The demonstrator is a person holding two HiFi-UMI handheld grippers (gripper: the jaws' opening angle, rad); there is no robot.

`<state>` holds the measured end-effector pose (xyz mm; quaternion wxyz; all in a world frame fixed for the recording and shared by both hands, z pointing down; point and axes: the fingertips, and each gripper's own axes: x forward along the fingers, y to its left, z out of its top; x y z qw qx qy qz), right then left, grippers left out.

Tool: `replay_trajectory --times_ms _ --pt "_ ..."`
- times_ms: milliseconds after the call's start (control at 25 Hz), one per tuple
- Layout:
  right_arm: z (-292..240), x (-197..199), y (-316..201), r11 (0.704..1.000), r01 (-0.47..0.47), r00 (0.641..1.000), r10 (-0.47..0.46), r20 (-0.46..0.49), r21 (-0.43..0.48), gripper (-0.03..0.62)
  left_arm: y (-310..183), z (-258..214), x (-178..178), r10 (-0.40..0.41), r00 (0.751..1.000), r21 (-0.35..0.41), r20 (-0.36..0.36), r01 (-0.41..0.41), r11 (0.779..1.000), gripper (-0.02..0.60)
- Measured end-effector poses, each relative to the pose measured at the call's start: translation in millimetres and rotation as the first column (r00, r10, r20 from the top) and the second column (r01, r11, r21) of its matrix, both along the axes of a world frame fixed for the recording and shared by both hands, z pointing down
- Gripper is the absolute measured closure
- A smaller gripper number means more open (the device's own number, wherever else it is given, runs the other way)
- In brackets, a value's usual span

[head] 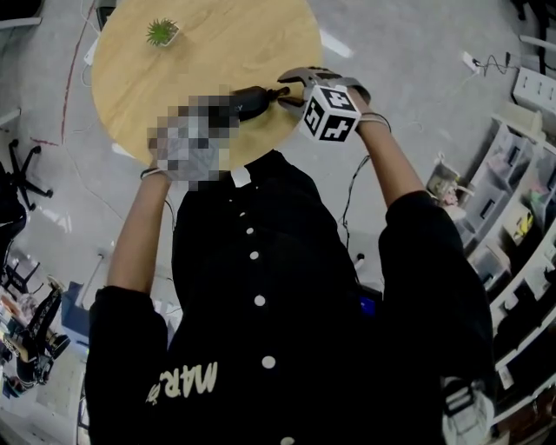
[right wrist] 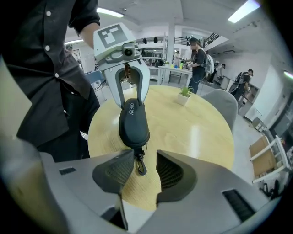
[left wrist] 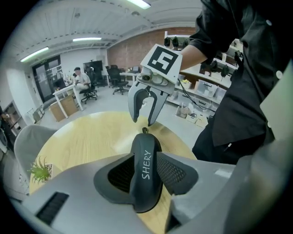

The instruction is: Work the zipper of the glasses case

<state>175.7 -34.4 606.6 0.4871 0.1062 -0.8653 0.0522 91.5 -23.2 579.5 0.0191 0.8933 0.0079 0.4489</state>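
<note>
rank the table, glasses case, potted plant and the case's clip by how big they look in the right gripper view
1. table
2. glasses case
3. potted plant and clip: these look about alike. The plant stands farther from the camera, so they are left unranked.

Bright, even light from ceiling strips (right wrist: 246,10) high above the right tongs (right wrist: 139,176) lays a pale glare streak on the tabletop (right wrist: 201,151) beyond them, shadows are soft, and fisheye bending darkens every corner.
</note>
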Motion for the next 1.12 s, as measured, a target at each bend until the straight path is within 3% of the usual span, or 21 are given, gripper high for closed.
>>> replay_trajectory --times_ms 360,760,960,1120 --pt "13.7 -15.2 -5.6 0.991 0.125 0.991 -0.127 -0.035 -0.039 0.447 0.2 18.5 -5.8 0.096 0.988 -0.058 0.118 -0.09 0.994 0.436" --pt "35.2 -25.9 -13.2 0.95 0.308 0.942 -0.312 -0.126 -0.045 0.476 0.4 20.7 -6.6 0.072 0.987 -0.067 0.143 -0.063 0.996 0.436" --pt "45.8 -26.9 -10.5 0.905 0.419 0.895 -0.425 -0.139 -0.071 0.51 1.1 20.6 -5.4 0.067 0.987 -0.09 0.147 -0.054 0.995 0.436" --pt "45.1 -29.8 -7.2 0.821 0.564 0.808 -0.571 -0.145 -0.086 0.533 0.4 21.0 -5.8 0.077 0.985 -0.093 0.154 -0.064 0.994 0.436"
